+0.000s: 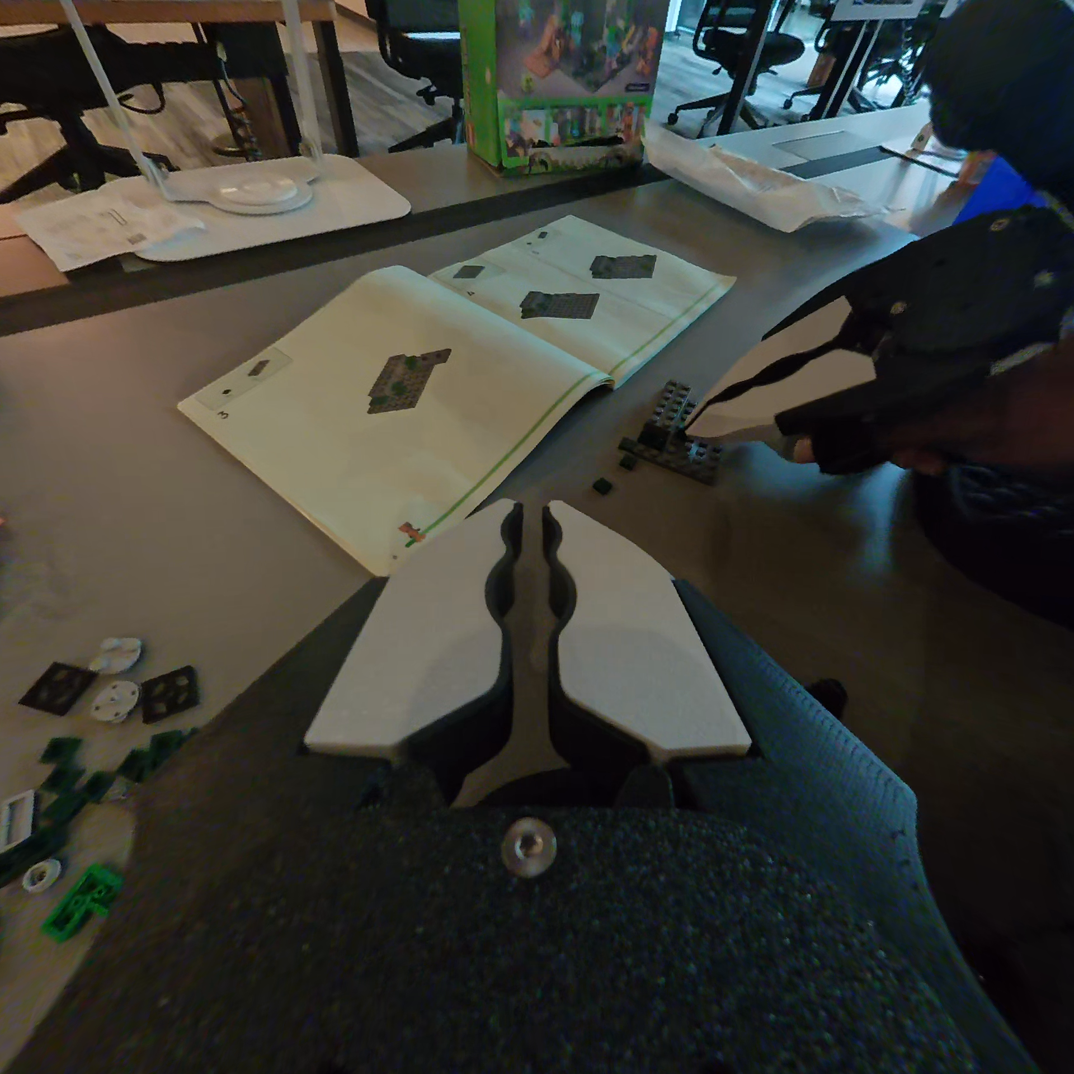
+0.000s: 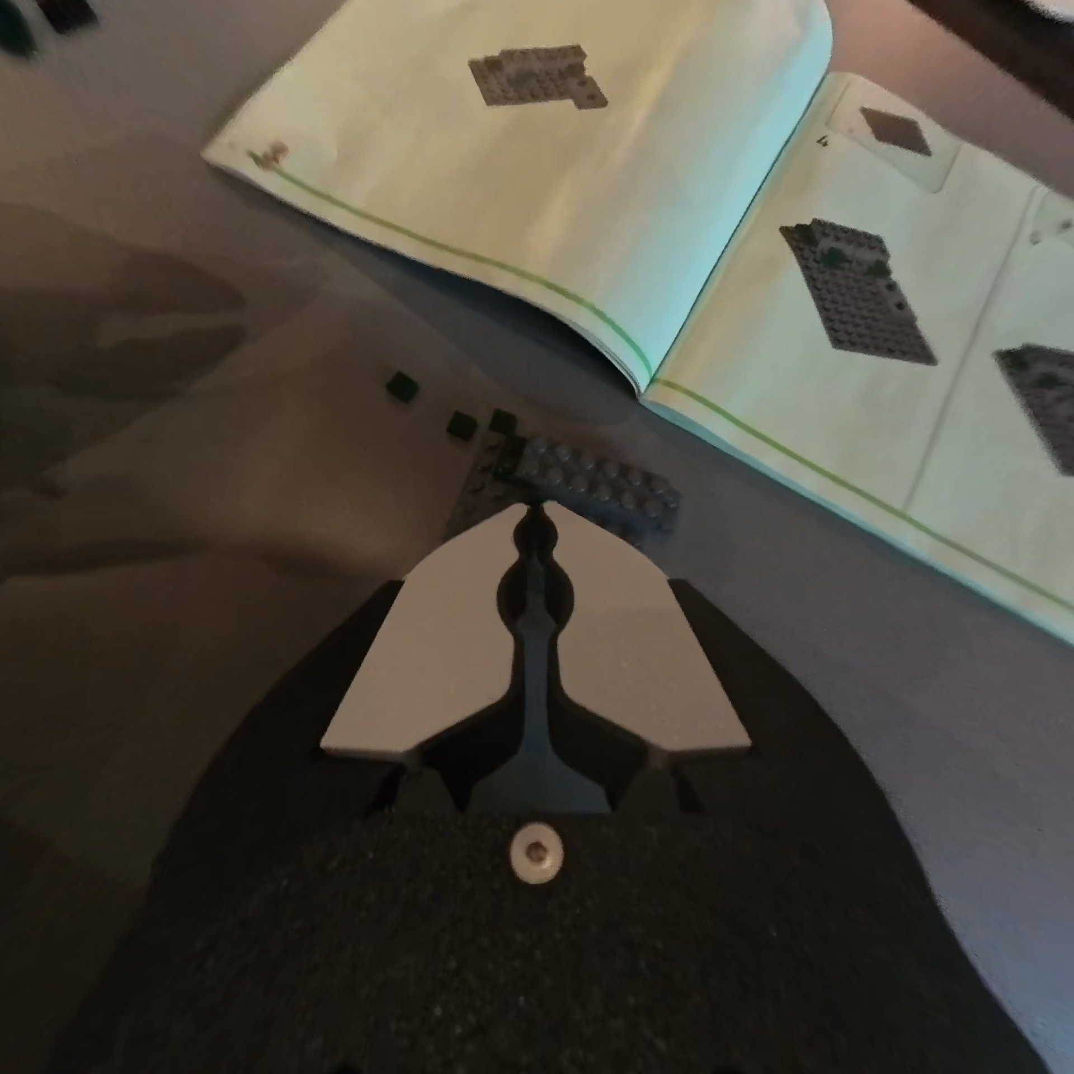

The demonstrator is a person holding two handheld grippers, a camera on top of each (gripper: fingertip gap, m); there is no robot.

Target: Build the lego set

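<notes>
Right tongs [image 2: 535, 507], tips pressed together, bear on the grey plate assembly [image 1: 674, 433] beside the booklet [image 1: 441, 372]; we press straight down. Left tongs [image 1: 532, 511] hover slightly parted, empty.

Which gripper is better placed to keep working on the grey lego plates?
The right gripper: its tips are at the grey plates beside the booklet. The left gripper hangs farther back, holding nothing.

grey table [image 1: 755, 581] | open booklet [image 1: 441, 407] | grey plates [image 1: 674, 441] | loose, possibly green, bricks [image 1: 87, 779]
</notes>
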